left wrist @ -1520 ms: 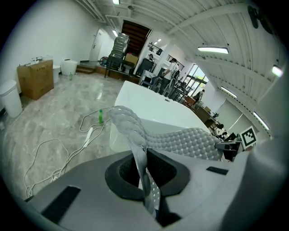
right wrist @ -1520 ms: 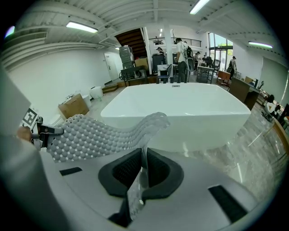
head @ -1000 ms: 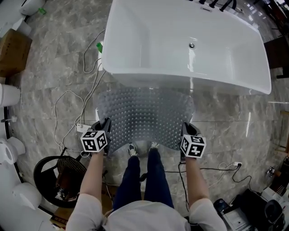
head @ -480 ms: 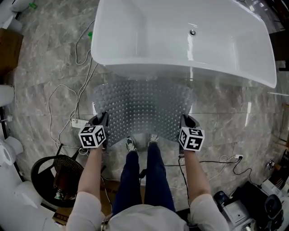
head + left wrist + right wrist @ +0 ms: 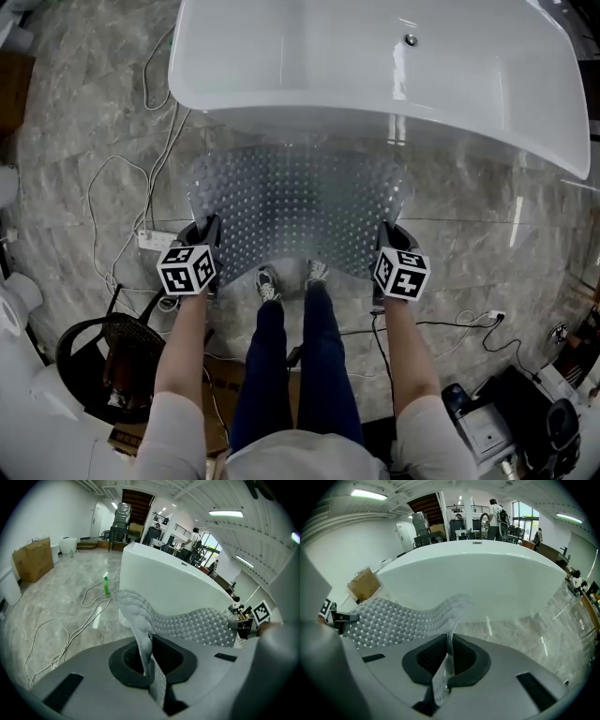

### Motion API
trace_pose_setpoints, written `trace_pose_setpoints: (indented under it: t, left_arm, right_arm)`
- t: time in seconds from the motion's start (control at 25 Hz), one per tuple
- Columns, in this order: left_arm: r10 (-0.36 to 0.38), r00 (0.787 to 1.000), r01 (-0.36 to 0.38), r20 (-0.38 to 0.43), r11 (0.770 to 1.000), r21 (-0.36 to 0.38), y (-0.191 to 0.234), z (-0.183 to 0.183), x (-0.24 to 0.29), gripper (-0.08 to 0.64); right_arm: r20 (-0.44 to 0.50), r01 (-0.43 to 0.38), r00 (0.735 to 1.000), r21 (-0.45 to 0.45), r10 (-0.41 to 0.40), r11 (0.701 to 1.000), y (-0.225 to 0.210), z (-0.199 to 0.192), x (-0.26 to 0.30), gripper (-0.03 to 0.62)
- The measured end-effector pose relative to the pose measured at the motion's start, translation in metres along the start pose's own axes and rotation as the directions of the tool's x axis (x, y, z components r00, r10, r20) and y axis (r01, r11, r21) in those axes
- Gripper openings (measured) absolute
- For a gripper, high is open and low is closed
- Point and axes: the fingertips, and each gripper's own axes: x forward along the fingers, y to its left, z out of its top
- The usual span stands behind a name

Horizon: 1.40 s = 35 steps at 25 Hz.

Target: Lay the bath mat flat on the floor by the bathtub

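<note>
A clear, bubble-studded bath mat (image 5: 298, 208) hangs spread between my two grippers, above the marble floor in front of the white bathtub (image 5: 375, 66). My left gripper (image 5: 208, 232) is shut on the mat's near left corner; the mat (image 5: 187, 625) runs from its jaws toward the tub (image 5: 164, 581). My right gripper (image 5: 384, 234) is shut on the near right corner, and the mat (image 5: 393, 618) sags leftward from it before the tub (image 5: 473, 573). The mat's far edge curls beneath the tub's rim.
White cables (image 5: 122, 187) and a power strip (image 5: 150, 240) lie on the floor at left. A black stool (image 5: 108, 352) stands at lower left. My shoes (image 5: 267, 284) are just behind the mat. Another cable and plug (image 5: 492, 319) lie at right. Cardboard box (image 5: 33, 558) far left.
The view has shifted forward: the tub and mat sit higher in the head view. Both grippers have moved up and slightly forward with the mat, still gripping its corners.
</note>
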Motion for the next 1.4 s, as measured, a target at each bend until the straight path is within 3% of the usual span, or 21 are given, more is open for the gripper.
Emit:
trace_pose_setpoints:
  t: [0.44, 1.4]
  left_arm:
    - [0.007, 1.000, -0.007, -0.002, 1.000, 0.000, 0.021, -0.027, 0.050, 0.043]
    - [0.023, 1.000, -0.023, 0.001, 0.999, -0.022, 0.057, -0.075, 0.139, 0.043]
  right_arm:
    - [-0.017, 0.017, 1.000, 0.016, -0.017, 1.000, -0.005, -0.031, 0.061, 0.041]
    - [-0.039, 0.083, 0.996, -0.037, -0.084, 0.996, -0.037, -0.065, 0.152, 0.041]
